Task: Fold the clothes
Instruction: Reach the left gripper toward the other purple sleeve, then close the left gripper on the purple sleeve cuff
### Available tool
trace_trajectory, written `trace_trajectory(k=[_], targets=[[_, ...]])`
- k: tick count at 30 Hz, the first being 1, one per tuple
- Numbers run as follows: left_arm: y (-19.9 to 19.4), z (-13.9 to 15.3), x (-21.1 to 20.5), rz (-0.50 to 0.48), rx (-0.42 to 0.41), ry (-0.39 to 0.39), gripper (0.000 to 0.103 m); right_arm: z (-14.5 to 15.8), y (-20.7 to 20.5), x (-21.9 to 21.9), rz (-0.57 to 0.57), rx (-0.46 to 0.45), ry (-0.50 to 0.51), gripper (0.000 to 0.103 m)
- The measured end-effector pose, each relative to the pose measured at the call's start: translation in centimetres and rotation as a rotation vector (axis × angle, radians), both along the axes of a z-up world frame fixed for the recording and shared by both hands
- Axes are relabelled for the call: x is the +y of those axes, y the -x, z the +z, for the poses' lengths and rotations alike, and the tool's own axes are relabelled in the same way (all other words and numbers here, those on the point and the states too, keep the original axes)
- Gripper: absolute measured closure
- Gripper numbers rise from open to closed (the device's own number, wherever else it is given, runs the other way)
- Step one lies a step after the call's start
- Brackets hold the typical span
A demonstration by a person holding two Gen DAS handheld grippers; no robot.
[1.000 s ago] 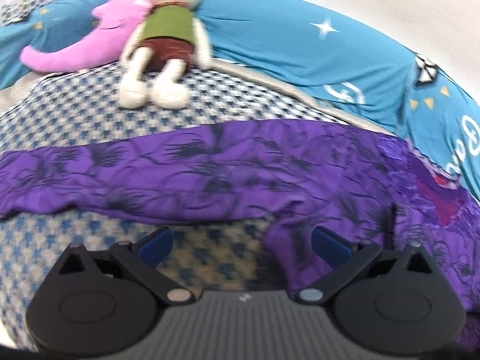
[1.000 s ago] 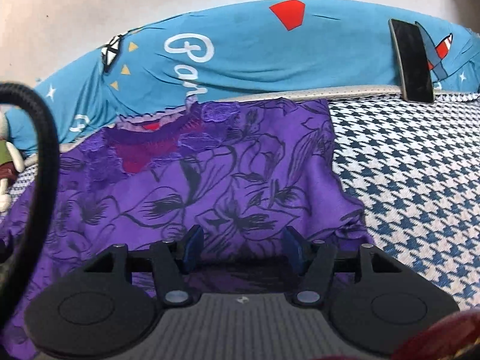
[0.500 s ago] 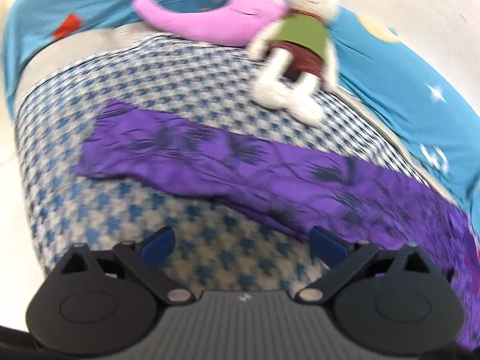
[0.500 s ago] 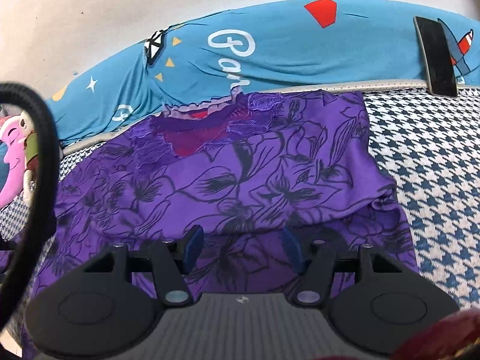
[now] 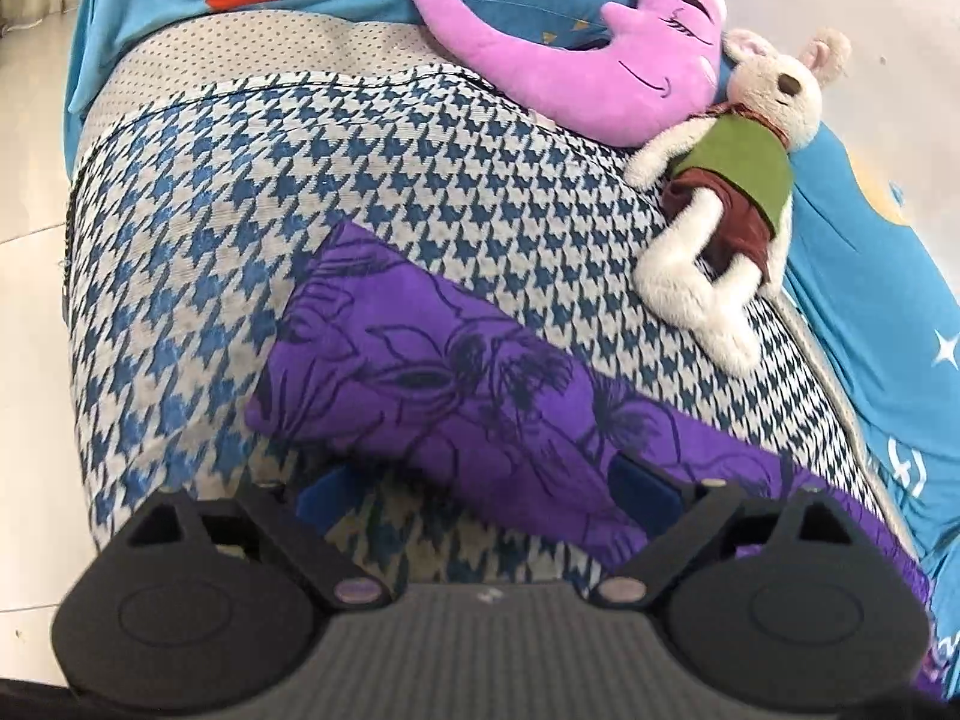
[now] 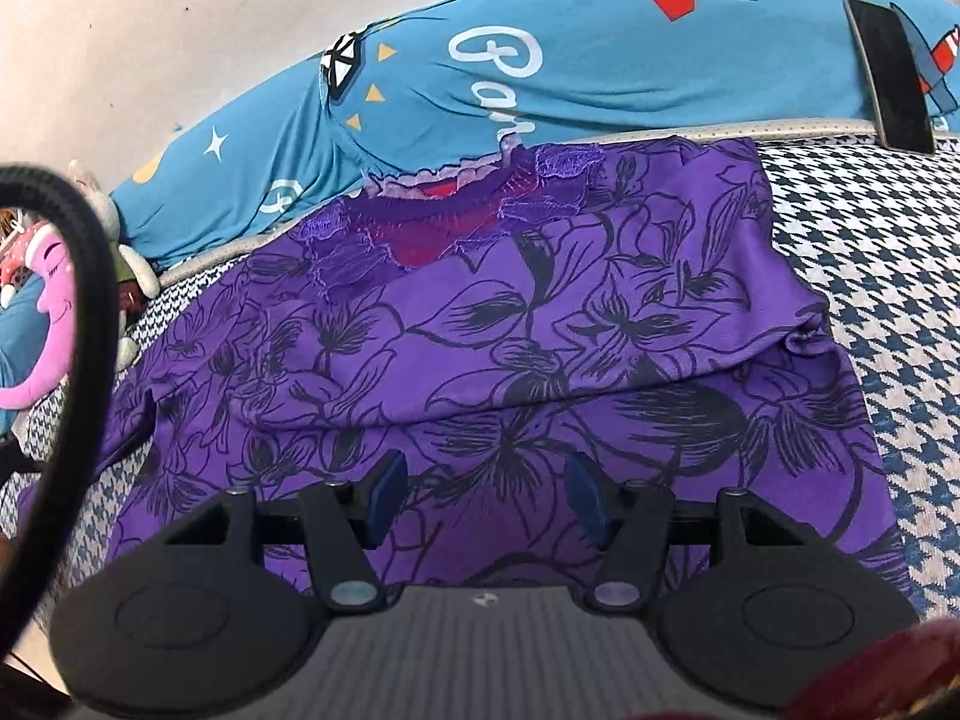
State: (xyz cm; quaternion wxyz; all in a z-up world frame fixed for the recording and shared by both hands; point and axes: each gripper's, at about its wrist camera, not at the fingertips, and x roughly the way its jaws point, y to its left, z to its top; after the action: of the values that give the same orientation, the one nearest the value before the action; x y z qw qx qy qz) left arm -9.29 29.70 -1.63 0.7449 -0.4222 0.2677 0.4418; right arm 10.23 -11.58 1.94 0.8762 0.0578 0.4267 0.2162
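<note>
A purple top with black flower print [image 6: 510, 330] lies flat on the houndstooth cover [image 6: 888, 276], its lace neckline [image 6: 444, 210] at the far edge. One long sleeve [image 5: 432, 378] stretches out to the left, its cuff end near the bed's left side. My left gripper [image 5: 486, 489] is open just above the sleeve's near edge, close to the cuff. My right gripper [image 6: 486, 498] is open, low over the top's body near the hem, with nothing between its blue pads.
A pink plush toy [image 5: 576, 54] and a white bunny doll [image 5: 726, 180] lie at the back of the bed against blue printed bedding [image 6: 540, 60]. A dark phone-like slab [image 6: 891, 72] leans at the back right. White floor [image 5: 30, 312] shows past the bed's left edge.
My left gripper has swung left along the sleeve, from the top's body to near the cuff. The right gripper has pulled back slightly, showing more of the top.
</note>
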Motion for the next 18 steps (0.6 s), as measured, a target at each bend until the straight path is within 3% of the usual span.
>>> trace_trajectory(k=[4, 7, 9, 12, 15, 18], targets=[[-0.5, 0.0, 0.3, 0.014, 0.010, -0.011, 0.009, -0.3, -0.2, 0.0, -0.001, 0.012, -0.003, 0.045], [-0.5, 0.1, 0.4, 0.050, 0.020, -0.033, 0.032, -0.4, -0.2, 0.2, 0.004, 0.019, 0.000, 0.045], [-0.3, 0.1, 0.6, 0.069, 0.005, -0.027, 0.058, -0.5, -0.3, 0.4, 0.007, 0.022, 0.005, 0.045], [-0.3, -0.1, 0.7, 0.055, -0.021, -0.004, 0.084, -0.6, -0.4, 0.7, 0.008, 0.022, 0.010, 0.045], [-1.1, 0.4, -0.2, 0.005, -0.030, -0.024, 0.093, -0.7, -0.5, 0.8, 0.007, 0.025, 0.012, 0.045], [-2.5, 1.8, -1.7, -0.085, -0.058, -0.086, 0.093, -0.8, -0.5, 0.8, 0.005, 0.028, 0.015, 0.045]])
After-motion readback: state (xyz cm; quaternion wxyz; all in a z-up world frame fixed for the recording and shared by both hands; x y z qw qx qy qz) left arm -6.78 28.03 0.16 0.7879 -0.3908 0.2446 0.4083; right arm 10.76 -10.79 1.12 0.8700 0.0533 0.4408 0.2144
